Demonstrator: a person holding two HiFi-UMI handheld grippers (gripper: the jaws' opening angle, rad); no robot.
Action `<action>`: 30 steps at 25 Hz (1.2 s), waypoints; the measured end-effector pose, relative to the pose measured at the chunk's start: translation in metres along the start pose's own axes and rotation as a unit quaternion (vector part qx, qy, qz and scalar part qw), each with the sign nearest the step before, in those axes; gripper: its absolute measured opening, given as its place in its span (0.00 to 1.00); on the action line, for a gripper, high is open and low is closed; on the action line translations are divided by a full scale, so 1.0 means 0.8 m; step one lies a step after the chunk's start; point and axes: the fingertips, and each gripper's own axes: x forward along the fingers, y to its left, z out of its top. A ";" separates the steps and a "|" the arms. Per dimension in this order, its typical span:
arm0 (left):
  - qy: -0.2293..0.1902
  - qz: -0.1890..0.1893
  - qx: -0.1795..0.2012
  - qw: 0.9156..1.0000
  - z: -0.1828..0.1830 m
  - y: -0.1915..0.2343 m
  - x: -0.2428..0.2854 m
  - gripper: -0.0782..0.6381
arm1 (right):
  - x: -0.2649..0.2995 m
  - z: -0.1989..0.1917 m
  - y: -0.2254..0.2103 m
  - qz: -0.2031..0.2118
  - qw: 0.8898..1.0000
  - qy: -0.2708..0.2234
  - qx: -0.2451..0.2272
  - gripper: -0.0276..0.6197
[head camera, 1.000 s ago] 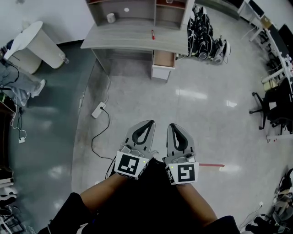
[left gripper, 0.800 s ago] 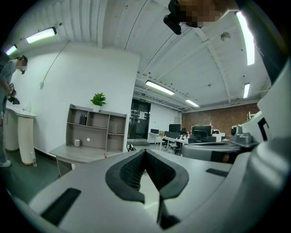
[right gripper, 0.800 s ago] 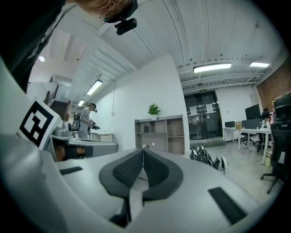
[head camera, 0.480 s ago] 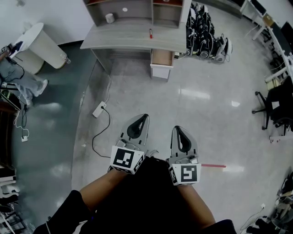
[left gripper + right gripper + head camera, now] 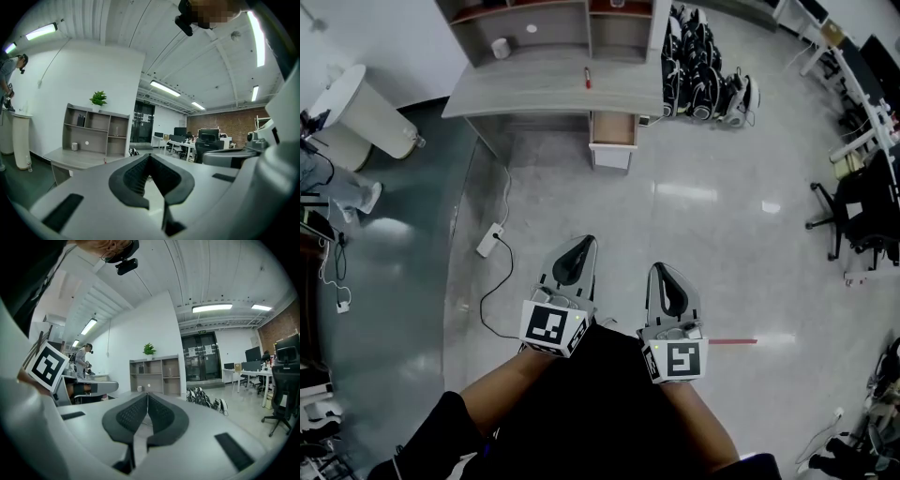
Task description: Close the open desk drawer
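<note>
A grey desk (image 5: 553, 89) with a shelf unit on it stands against the far wall in the head view. Its open drawer (image 5: 613, 131) juts out of the white pedestal at the desk's right end. My left gripper (image 5: 581, 244) and right gripper (image 5: 659, 272) are held side by side over the floor, well short of the desk, both shut and empty. In the left gripper view the desk (image 5: 77, 159) and its shelves lie far off to the left, past the tips of the left gripper (image 5: 149, 157). The right gripper (image 5: 147, 394) points toward the distant shelf unit (image 5: 154, 376).
A red marker (image 5: 587, 77) lies on the desk top. A white power strip (image 5: 490, 239) and black cable lie on the floor at the left. Bags (image 5: 703, 80) are heaped right of the desk. An office chair (image 5: 844, 211) stands far right. A person (image 5: 83, 359) stands at the left.
Both grippers and the view have moved forward toward the desk. The desk and drawer have shifted left and slightly up in the head view. Both jaws stay shut.
</note>
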 end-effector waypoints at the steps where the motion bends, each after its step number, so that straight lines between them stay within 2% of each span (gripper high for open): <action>1: 0.003 -0.002 0.002 1.000 -0.001 0.005 0.009 0.13 | 0.010 -0.001 -0.004 -0.002 1.000 0.002 0.001 0.07; 4: 0.010 -0.006 0.009 1.000 -0.003 0.026 0.038 0.13 | 0.046 0.003 -0.013 -0.004 1.000 0.002 -0.003 0.07; 10: 0.017 -0.011 -0.007 1.000 -0.005 0.080 0.096 0.13 | 0.149 0.015 -0.020 0.006 1.000 0.007 -0.022 0.07; 14: 0.018 -0.016 0.002 1.000 0.003 0.118 0.138 0.13 | 0.218 0.015 -0.027 0.015 1.000 0.019 -0.015 0.07; 19: 0.015 -0.009 -0.027 0.999 0.011 0.176 0.184 0.13 | 0.297 0.015 -0.038 0.010 0.999 0.040 -0.008 0.07; 24: 0.025 0.004 -0.039 0.999 0.018 0.239 0.228 0.13 | 0.365 0.026 -0.051 -0.001 0.999 0.044 0.001 0.07; 30: 0.024 0.009 -0.054 0.998 0.029 0.288 0.266 0.13 | 0.434 0.027 -0.057 -0.011 0.998 0.060 0.006 0.07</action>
